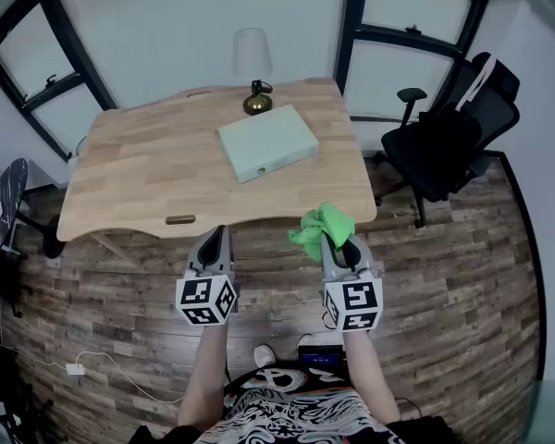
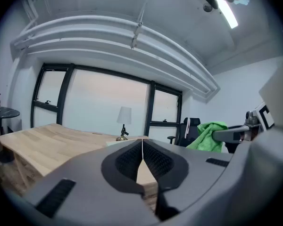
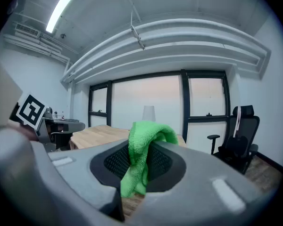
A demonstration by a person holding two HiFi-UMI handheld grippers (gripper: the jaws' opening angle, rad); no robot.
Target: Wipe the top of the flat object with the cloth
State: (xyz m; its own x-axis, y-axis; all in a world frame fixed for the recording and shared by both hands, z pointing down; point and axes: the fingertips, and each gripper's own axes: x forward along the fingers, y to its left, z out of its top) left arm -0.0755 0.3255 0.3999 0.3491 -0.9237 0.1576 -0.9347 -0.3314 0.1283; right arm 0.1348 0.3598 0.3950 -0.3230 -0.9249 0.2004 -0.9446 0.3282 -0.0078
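This is an office: ahead of the right gripper stands a wooden desk bearing a table lamp, a black swivel chair sits to its right, tall dark-framed windows rise beyond, and a strip light hangs overhead.

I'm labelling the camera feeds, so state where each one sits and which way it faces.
Head view: on the person's head, steeply down on table, flat box, left hand-held gripper, right hand-held gripper, forearms.
Left gripper view: on the left one, toward the windows; own shut jaws show.
Right gripper view: on the right one, facing likewise; jaws clamp the green cloth.
Shared: both gripper views show the lamp.
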